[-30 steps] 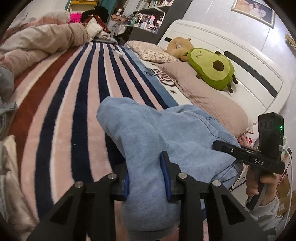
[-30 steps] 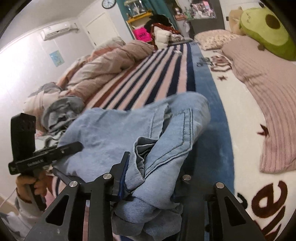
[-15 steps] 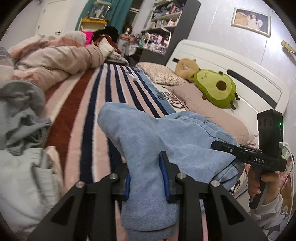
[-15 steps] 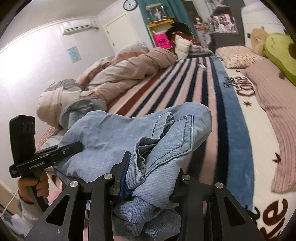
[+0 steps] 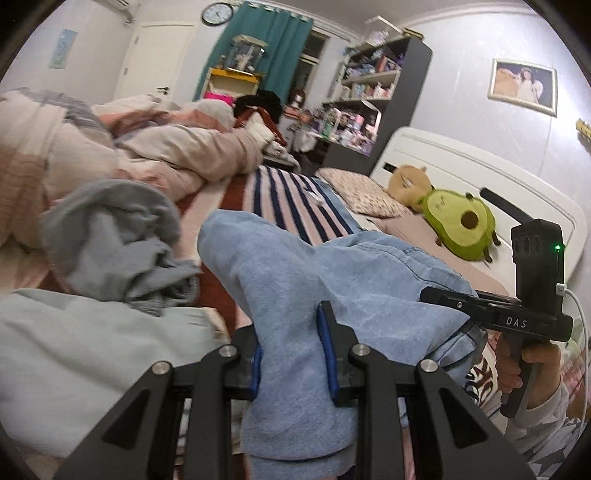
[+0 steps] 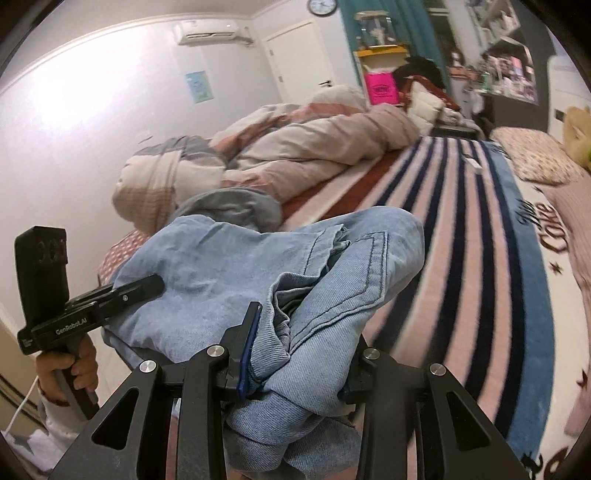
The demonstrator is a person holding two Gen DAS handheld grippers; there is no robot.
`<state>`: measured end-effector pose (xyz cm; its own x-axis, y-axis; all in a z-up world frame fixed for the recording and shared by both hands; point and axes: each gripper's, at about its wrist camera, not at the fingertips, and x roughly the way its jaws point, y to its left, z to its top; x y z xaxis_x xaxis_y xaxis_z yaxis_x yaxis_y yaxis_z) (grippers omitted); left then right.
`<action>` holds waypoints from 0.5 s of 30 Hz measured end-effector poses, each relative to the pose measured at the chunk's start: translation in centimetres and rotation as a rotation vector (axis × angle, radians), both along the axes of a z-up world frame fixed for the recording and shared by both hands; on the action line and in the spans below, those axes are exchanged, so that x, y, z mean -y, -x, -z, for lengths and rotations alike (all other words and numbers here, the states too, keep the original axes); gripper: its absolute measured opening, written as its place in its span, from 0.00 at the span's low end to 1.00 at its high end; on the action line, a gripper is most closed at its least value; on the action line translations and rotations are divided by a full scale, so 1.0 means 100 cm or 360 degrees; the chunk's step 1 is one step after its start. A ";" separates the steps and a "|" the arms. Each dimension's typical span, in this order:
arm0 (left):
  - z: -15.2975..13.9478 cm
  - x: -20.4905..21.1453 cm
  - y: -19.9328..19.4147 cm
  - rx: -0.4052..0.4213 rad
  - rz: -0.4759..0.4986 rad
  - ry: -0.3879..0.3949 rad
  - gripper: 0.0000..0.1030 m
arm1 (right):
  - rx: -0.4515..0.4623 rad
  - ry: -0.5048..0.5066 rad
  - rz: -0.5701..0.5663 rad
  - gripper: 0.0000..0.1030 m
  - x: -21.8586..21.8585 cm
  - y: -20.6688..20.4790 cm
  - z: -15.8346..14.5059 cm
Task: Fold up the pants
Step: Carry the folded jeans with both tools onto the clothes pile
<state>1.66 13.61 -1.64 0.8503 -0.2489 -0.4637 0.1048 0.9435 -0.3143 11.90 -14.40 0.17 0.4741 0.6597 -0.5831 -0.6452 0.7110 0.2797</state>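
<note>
We hold the light-blue jeans (image 5: 303, 295) bunched above the striped blanket (image 6: 461, 229) near the bed's foot edge, the left gripper (image 5: 293, 350) and the right gripper (image 6: 299, 354) each clamped on denim. The left view alone shows the avocado plush (image 5: 458, 225) by the headboard — the right alone the air conditioner (image 6: 212, 33). Since a second ago both views have tipped upward — more wall, less blanket.

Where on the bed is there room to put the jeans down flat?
The striped blanket is bare in the middle, between the rumpled duvet and the pink pillow beside the avocado plush. Near the grey clothes it is crowded. Both the left gripper and right gripper hold the jeans.
</note>
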 end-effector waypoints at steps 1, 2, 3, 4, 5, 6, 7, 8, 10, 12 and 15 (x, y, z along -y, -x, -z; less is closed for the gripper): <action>-0.001 -0.009 0.004 0.0010 -0.0028 0.0000 0.22 | 0.0004 0.0006 -0.0026 0.27 -0.012 0.000 -0.003; -0.002 -0.015 0.008 0.0017 -0.0045 -0.0002 0.21 | 0.0008 0.0010 -0.0043 0.27 -0.020 0.001 -0.004; -0.003 -0.023 0.012 0.0026 -0.0069 -0.0006 0.21 | 0.0012 0.0013 -0.0060 0.27 -0.028 0.002 -0.006; -0.004 -0.028 0.015 0.0032 -0.0088 -0.0008 0.21 | 0.0016 0.0016 -0.0081 0.27 -0.037 0.003 -0.007; -0.005 -0.035 0.019 0.0038 -0.0111 -0.0010 0.21 | 0.0023 0.0021 -0.0110 0.27 -0.049 0.003 -0.009; -0.006 -0.042 0.022 0.0042 -0.0129 -0.0014 0.21 | 0.0028 0.0023 -0.0130 0.27 -0.058 0.004 -0.010; -0.007 -0.048 0.025 0.0046 -0.0150 -0.0022 0.21 | 0.0032 0.0024 -0.0150 0.27 -0.067 0.005 -0.011; -0.008 -0.055 0.028 0.0050 -0.0171 -0.0031 0.21 | 0.0035 0.0024 -0.0166 0.27 -0.073 0.005 -0.012; -0.009 -0.068 0.034 0.0056 -0.0208 -0.0043 0.21 | 0.0039 0.0023 -0.0200 0.27 -0.088 0.007 -0.013; -0.010 -0.079 0.038 0.0062 -0.0243 -0.0054 0.21 | 0.0038 0.0023 -0.0234 0.27 -0.105 0.008 -0.012; -0.010 -0.097 0.044 0.0062 -0.0301 -0.0073 0.21 | 0.0033 0.0025 -0.0279 0.27 -0.127 0.009 -0.010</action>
